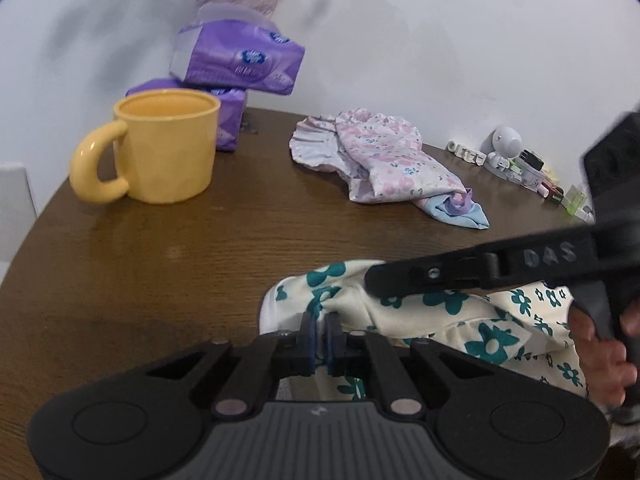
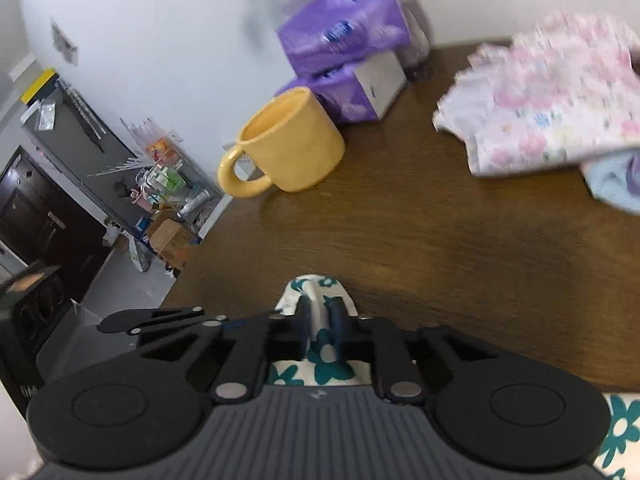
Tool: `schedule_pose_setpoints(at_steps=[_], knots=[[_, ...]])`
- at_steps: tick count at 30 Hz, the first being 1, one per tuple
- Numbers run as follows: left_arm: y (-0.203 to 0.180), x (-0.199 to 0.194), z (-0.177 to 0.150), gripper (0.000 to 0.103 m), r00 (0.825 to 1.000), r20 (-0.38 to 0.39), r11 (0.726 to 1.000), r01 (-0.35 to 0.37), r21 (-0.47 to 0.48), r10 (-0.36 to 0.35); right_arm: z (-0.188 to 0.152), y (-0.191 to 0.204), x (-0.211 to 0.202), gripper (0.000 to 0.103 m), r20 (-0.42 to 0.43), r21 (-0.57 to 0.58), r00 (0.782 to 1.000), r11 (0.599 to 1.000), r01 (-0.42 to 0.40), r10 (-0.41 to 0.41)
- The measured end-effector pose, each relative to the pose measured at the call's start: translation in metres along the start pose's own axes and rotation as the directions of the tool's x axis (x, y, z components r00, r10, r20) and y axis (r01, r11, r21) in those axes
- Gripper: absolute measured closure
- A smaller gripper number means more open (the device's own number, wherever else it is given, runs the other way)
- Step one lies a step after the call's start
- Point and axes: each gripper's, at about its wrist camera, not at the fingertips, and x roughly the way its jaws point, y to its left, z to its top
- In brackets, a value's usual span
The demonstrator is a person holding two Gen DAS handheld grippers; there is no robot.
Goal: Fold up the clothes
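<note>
Brown wooden tabletop (image 1: 160,248), two wrist views. Left edge of tabletop runs diagonally in right wrist view, w/ floor and a cluttered shelf (image 2: 160,184) beyond it; far edge meets a white wall (image 1: 400,40). Broad bare wood lies between the near garment and the items at the back.

Cream garment w/ teal flower print (image 1: 480,328) sits at the near side of the tabletop, bunched and creased, its rounded end toward the mug. Left gripper (image 1: 320,340): jaws drawn together, clamped on a fold of the cream garment. Right gripper (image 2: 320,320): jaws likewise clamped on the same garment's rounded end, white fabric pinched between the blue pads (image 2: 338,316). In left wrist view the right gripper reaches in from the right, just above the garment, held by a hand (image 1: 600,356).

Back of tabletop: yellow mug (image 1: 160,148), handle toward the left edge; two purple tissue packs (image 1: 240,56) stacked behind it, near the wall; pink floral garment (image 1: 384,156) folded, lying over a blue cloth (image 1: 460,212), well apart from the cream one. Small white figurine and trinkets (image 1: 516,164) line the far right edge
</note>
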Motion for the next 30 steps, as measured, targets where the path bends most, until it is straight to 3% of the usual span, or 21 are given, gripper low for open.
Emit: schedule_pose_setpoints(at_steps=[4, 12, 17, 20, 23, 30], knots=[[0.005, -0.001, -0.001, 0.098, 1.000, 0.000, 0.999, 0.008, -0.032, -0.008, -0.014, 0.029, -0.001, 0.095, 0.058, -0.190, 0.997, 0.980, 0.061, -0.051], [0.020, -0.020, -0.004, 0.095, 0.998, 0.055, 0.995, -0.004, -0.104, 0.009, -0.036, 0.048, 0.008, 0.095, 0.060, -0.311, 0.994, 0.944, 0.106, -0.092], [0.020, -0.035, 0.002, 0.095, 0.988, 0.147, 0.991, 0.060, -0.117, -0.043, -0.051, 0.059, 0.015, 0.093, 0.082, -0.393, 0.989, 0.908, 0.147, -0.125], [0.013, -0.034, 0.003, 0.091, 0.988, 0.147, 0.993, 0.068, -0.096, -0.054, -0.057, 0.064, 0.015, 0.089, 0.101, -0.424, 0.985, 0.890, 0.169, -0.139], [0.011, -0.027, 0.000, 0.087, 0.994, 0.102, 0.993, 0.042, -0.112, -0.030, -0.061, 0.069, 0.005, 0.076, 0.108, -0.433, 0.986, 0.887, 0.162, -0.127], [0.026, -0.027, 0.002, 0.076, 0.984, 0.116, 0.950, 0.160, -0.267, -0.133, -0.064, 0.048, -0.065, 0.067, 0.205, -0.353, 0.972, 0.918, 0.181, -0.112]])
